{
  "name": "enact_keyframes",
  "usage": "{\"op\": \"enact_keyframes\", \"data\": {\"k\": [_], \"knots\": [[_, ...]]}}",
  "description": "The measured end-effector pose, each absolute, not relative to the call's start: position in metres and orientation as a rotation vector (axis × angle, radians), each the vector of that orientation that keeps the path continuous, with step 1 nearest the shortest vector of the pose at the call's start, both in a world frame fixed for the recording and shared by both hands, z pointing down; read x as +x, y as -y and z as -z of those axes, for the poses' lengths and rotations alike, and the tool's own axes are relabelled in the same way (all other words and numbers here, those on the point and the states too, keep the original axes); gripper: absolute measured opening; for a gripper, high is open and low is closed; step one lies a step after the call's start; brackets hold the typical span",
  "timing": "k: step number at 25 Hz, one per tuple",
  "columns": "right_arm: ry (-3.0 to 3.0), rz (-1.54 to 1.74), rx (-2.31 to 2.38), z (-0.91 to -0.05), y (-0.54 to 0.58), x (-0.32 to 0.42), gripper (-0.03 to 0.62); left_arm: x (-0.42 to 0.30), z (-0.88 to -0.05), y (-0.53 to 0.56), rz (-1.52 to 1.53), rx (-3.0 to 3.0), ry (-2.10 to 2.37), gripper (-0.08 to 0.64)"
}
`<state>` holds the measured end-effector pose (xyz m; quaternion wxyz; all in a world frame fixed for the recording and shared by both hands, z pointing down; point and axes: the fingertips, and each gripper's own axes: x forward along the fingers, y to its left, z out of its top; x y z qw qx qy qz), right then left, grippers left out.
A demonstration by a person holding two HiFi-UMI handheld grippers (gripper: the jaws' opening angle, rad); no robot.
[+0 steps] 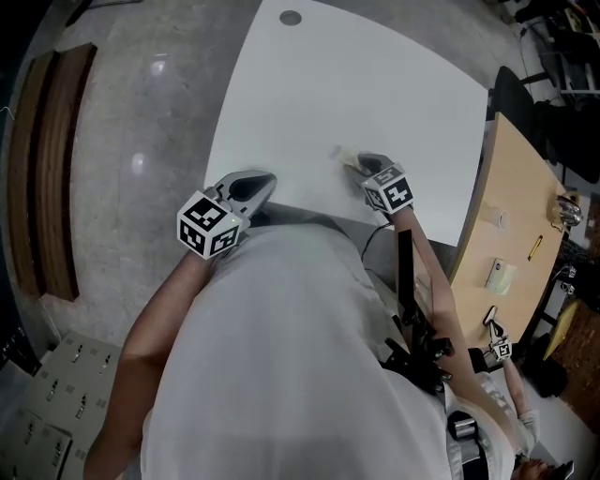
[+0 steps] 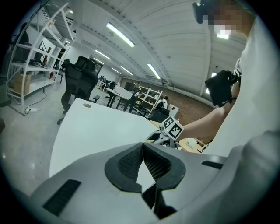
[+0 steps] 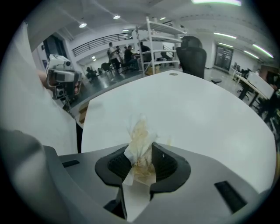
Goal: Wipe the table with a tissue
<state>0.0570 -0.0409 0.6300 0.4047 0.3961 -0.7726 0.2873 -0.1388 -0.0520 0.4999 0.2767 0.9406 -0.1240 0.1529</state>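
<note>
A crumpled, yellow-stained tissue (image 3: 141, 144) is pinched between the pads of my right gripper (image 3: 142, 151), which is shut on it. In the head view that right gripper (image 1: 361, 166) points down at the white table (image 1: 375, 103) near its front edge, and the tissue (image 1: 343, 156) pokes out to the left of its tip, on or just above the tabletop. My left gripper (image 1: 255, 190) hovers at the table's front left corner, its jaws closed with nothing between them. The left gripper (image 2: 143, 151) view shows the pads meeting at their tips.
A round grommet (image 1: 291, 17) sits at the table's far edge. A wooden desk (image 1: 511, 225) with small items stands to the right. A black office chair (image 2: 81, 81) stands beyond the far left corner. Grey floor (image 1: 131, 159) lies to the left.
</note>
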Motion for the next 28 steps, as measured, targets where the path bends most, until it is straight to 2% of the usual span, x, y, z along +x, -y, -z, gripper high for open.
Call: {"op": "enact_keyframes", "data": {"k": [5, 11, 16, 22, 28], "knots": [[1.960, -0.872, 1.456, -0.600, 0.031, 0.118, 0.123, -0.137, -0.498, 0.058, -0.426, 2.552, 0.264, 0.008], [1.843, -0.865, 1.873, -0.555, 0.016, 0.177, 0.123, -0.129, -0.491, 0.060, -0.441, 2.572, 0.179, 0.008], [1.846, -0.973, 1.913, -0.566, 0.001, 0.138, 0.123, -0.126, -0.489, 0.052, -0.454, 2.570, 0.114, 0.008], [1.963, -0.933, 1.813, -0.562, -0.006, 0.062, 0.123, -0.121, -0.492, 0.047, -0.526, 2.577, -0.039, 0.008], [2.006, -0.850, 1.772, -0.554, -0.005, 0.061, 0.123, -0.099, -0.503, 0.050, -0.556, 2.602, -0.108, 0.009]]}}
